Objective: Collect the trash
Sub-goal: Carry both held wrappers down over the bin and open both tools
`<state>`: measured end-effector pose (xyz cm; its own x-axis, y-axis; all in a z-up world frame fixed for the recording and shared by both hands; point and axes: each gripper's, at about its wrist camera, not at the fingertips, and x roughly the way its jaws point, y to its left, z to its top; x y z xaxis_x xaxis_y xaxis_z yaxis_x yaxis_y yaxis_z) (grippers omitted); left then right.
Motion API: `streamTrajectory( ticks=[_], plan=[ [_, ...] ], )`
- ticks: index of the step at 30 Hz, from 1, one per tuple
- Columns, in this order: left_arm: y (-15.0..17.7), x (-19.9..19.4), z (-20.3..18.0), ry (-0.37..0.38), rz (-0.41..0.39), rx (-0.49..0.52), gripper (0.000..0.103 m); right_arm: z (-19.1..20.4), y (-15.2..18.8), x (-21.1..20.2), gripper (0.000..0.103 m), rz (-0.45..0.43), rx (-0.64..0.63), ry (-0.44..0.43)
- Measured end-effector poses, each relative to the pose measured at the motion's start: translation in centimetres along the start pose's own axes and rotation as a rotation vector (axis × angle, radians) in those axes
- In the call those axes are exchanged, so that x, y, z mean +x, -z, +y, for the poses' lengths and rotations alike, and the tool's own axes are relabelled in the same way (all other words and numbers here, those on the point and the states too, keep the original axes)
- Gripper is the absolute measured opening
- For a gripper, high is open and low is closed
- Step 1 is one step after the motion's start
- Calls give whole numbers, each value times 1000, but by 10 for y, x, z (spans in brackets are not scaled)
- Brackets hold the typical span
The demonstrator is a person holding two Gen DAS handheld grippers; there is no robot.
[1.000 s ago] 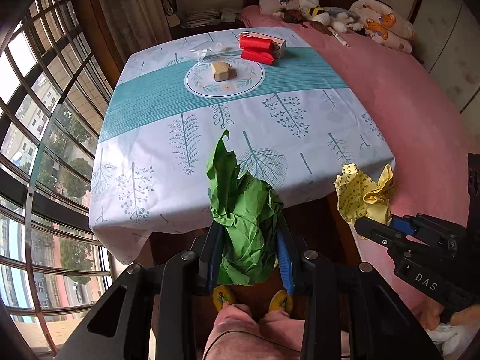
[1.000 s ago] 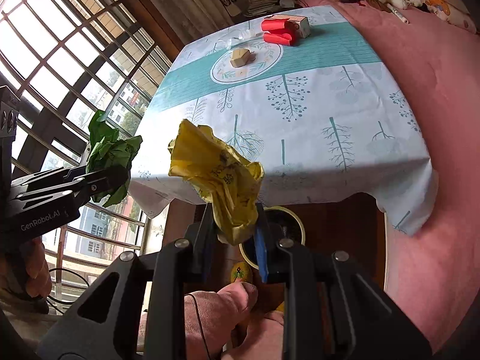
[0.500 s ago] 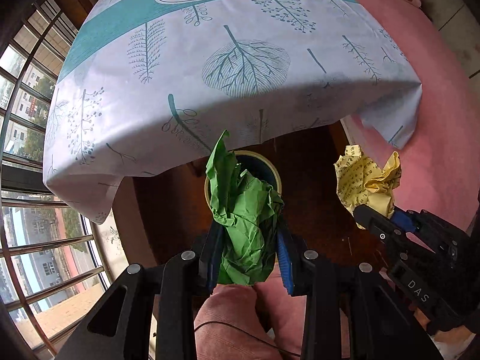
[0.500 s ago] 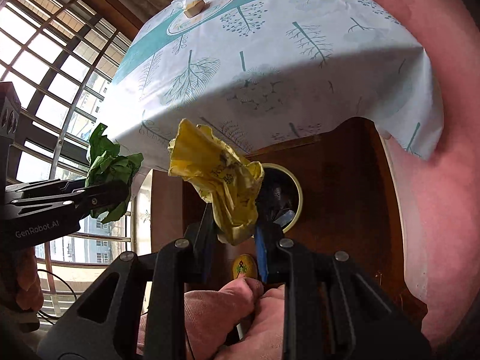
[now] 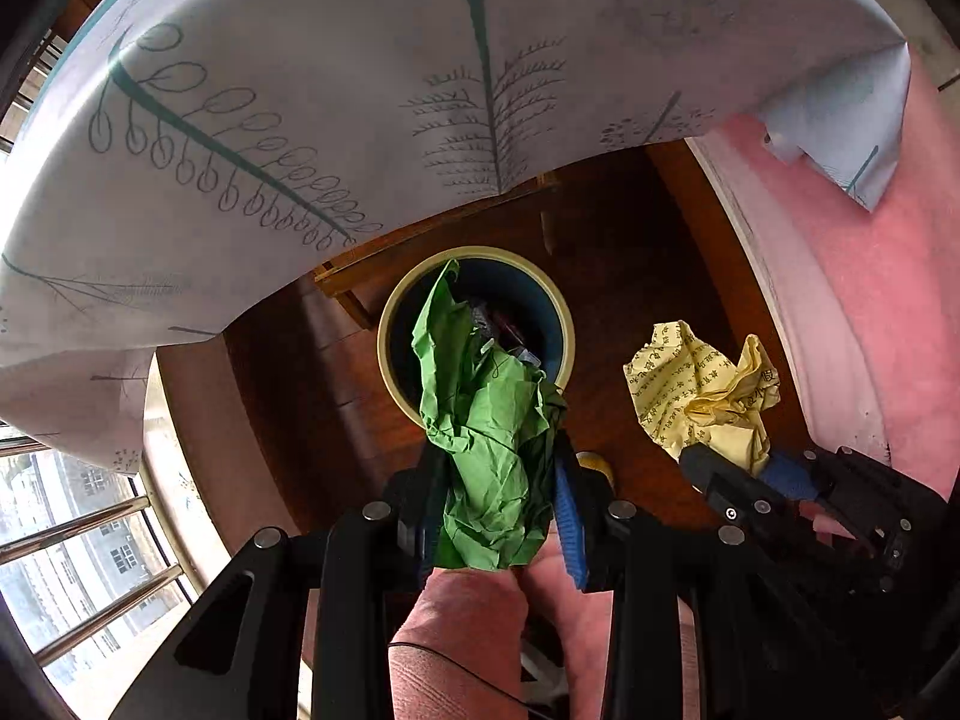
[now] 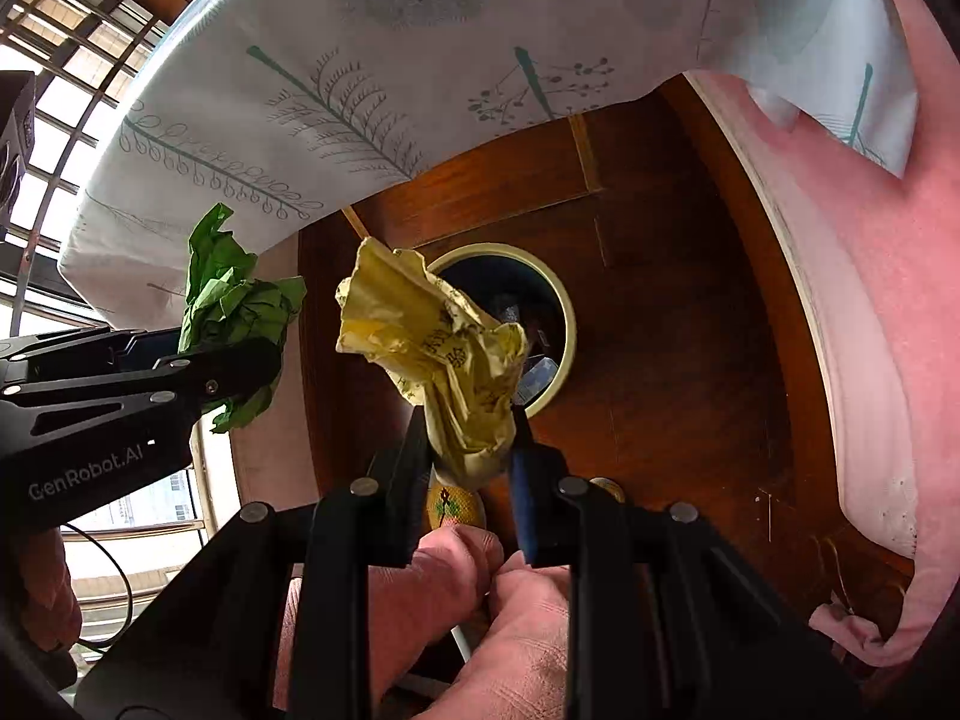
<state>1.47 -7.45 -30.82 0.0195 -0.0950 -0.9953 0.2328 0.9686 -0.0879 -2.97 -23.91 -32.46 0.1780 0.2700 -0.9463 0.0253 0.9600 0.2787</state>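
My left gripper (image 5: pixel 495 468) is shut on a crumpled green paper (image 5: pixel 480 420), which hangs right above a round bin (image 5: pixel 390 324) with a cream rim and dark blue inside. Trash lies in the bin. My right gripper (image 6: pixel 471 420) is shut on a crumpled yellow printed paper (image 6: pixel 432 348), a little to the right of the bin in the left wrist view, where the yellow paper (image 5: pixel 702 390) also shows. In the right wrist view the bin (image 6: pixel 567 324) sits just behind the yellow wad and the green paper (image 6: pixel 234 306) shows at the left.
The bin stands on a dark wooden floor (image 5: pixel 636 276) under the hanging edge of a white tablecloth (image 5: pixel 360 90) with a leaf print. A pink bedspread (image 5: pixel 870 300) falls along the right. Window bars (image 5: pixel 90 528) are at the lower left. A person's knees (image 6: pixel 492 600) are below the grippers.
Both grippers have sunk from above the table top to below its edge, still holding their papers. The bin has come into full view and the green paper now hangs over it.
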Motion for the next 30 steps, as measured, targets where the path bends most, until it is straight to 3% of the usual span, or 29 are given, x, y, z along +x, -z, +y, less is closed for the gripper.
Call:
streamTrajectory(
  ticks=[9, 19, 24, 26, 30],
  plan=[
    [-5, 91, 29, 54, 9, -89, 32, -30, 4, 85, 21, 50, 78, 28],
    [-6, 188, 61, 115, 39, -102, 33, -32, -9, 184, 21, 92, 61, 31],
    [-11, 216, 56, 113, 41, -73, 40, -36, -8, 218, 21, 104, 65, 9],
    [-12, 222, 59, 106, 47, -54, 50, -39, -8, 232, 22, 105, 77, 3],
    [-12, 216, 60, 78, 14, -27, 62, -42, -17, 246, 30, 104, 104, -6]
  ],
)
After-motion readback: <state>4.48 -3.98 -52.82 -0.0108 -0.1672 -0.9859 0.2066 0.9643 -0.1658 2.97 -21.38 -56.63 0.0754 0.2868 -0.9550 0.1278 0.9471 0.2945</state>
